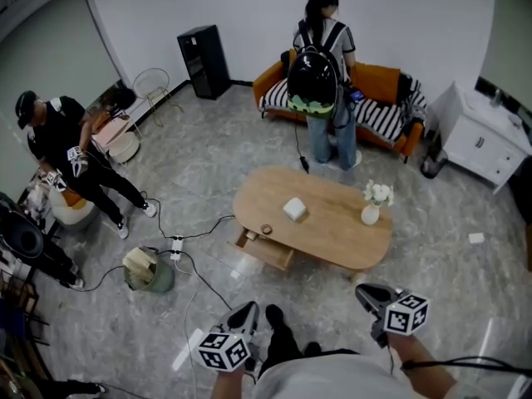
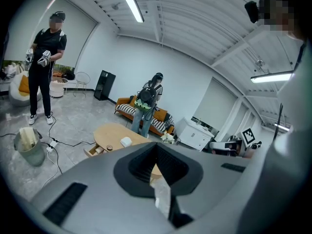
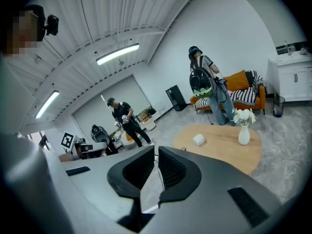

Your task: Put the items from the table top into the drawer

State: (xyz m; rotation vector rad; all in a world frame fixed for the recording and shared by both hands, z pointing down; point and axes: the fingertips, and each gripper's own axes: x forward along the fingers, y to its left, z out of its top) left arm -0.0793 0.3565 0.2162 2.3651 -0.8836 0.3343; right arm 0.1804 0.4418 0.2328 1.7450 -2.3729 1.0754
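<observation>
oval wood table (image 1: 332, 235) sat centre of head view, on grey marbled floor (image 1: 199, 173). orange sofa (image 1: 386, 98) w/ striped cushions at upper right-centre, against wall. person w/ black backpack (image 1: 324, 73) stood betw. sofa and table, back to camera. second person in black (image 1: 71, 152) at left edge, bent fwd. white cabinet (image 1: 486, 135) at far right. black tower box (image 1: 204, 61) upper left-centre. bin (image 1: 162, 279) lower left of table, cables beside it. drawer (image 1: 264, 249) stood pulled open at table's lower-left edge; contents not readable in head view. left gripper (image 1: 245, 310) and right gripper (image 1: 370, 292) low in frame, both well apart from table. left gripper view: jaws met at tips, nothing betw. them. right gripper view: jaws pressed together, likewise empty. on tabletop: white vase w/ flowers (image 1: 371, 213) upright near right end; white box (image 1: 294, 209) about mid-table; small round item (image 1: 267, 229) near left edge, just above drawer in frame. all three lay on the top.
</observation>
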